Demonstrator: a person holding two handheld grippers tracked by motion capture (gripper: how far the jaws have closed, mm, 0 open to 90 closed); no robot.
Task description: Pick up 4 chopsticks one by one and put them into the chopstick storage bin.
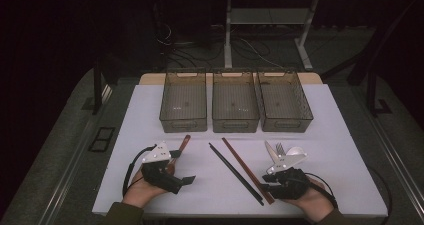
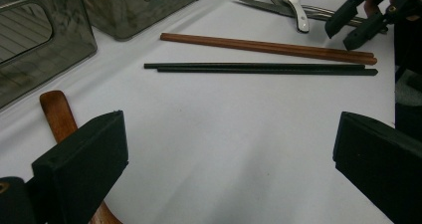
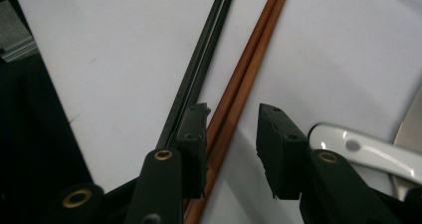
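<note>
My right tool [image 3: 231, 134] hangs with jaws parted and empty over the brown chopsticks [image 3: 249, 79], which lie on the surface [image 3: 124, 45] between them; black chopsticks [image 3: 201, 69] alongside.

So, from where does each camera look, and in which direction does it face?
High view: above the person's side, facing forward and down on the table; both hands show.
Left gripper view: on the left gripper, facing across to the black chopsticks; wide jaws show.
Right gripper view: on the right gripper, over the brown chopsticks.
All views share both chopstick pairs.
</note>
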